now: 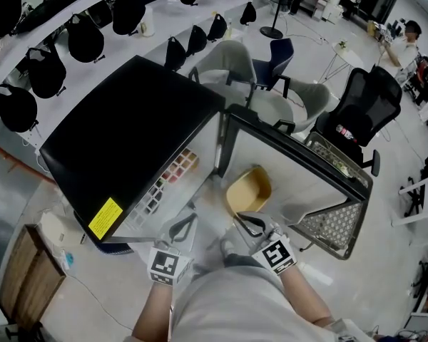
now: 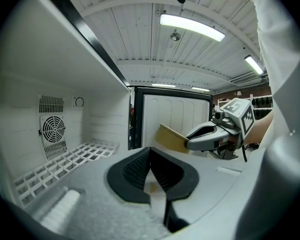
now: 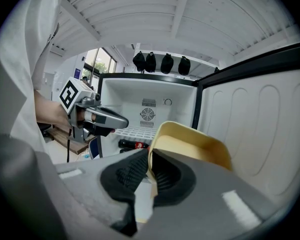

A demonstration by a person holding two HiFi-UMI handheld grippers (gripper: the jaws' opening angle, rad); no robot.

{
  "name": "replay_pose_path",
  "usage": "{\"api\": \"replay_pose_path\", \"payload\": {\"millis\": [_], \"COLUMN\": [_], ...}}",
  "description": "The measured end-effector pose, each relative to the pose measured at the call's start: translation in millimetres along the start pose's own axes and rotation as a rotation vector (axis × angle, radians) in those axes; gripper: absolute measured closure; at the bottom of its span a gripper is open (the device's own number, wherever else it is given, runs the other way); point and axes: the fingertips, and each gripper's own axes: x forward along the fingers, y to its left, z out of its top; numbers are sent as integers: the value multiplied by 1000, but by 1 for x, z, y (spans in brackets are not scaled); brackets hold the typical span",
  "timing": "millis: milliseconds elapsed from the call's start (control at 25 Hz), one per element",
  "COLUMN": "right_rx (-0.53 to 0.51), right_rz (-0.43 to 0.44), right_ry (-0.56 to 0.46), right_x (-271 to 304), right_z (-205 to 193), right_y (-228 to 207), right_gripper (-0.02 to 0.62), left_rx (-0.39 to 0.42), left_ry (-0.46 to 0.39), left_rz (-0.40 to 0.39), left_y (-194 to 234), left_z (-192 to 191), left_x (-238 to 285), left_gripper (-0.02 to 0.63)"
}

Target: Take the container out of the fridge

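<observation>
Held yellow container [image 1: 248, 189] by its rim at centre frame, right claw [image 1: 242, 219] clamped on it, just outside open fridge [image 1: 139, 130]; left claw [image 1: 189, 221] shut, empty, lower left. Likely needed firm, level grip past door [image 1: 299, 169].

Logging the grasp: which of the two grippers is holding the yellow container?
The right gripper: its jaws pinch the rim of the yellow container; the left gripper is shut and empty.

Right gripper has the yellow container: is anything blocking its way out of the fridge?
Nothing visible does. The right gripper pinches the yellow container by its rim in front of the open fridge, beside its door. The left gripper sits off to one side, shut and empty.
</observation>
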Motion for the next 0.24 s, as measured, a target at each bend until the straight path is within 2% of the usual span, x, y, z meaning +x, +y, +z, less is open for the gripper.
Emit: {"api": "replay_pose_path", "payload": {"millis": [240], "right_rx": [-5], "right_rz": [1], "right_ry": [-1], "right_x": [4], "right_z": [0], "right_y": [0], "right_gripper": [568], "left_rx": [3], "left_ry": [-3], "left_rz": [-2], "left_y": [2], "left_z": [2], "left_x": [1], "left_gripper": [597]}}
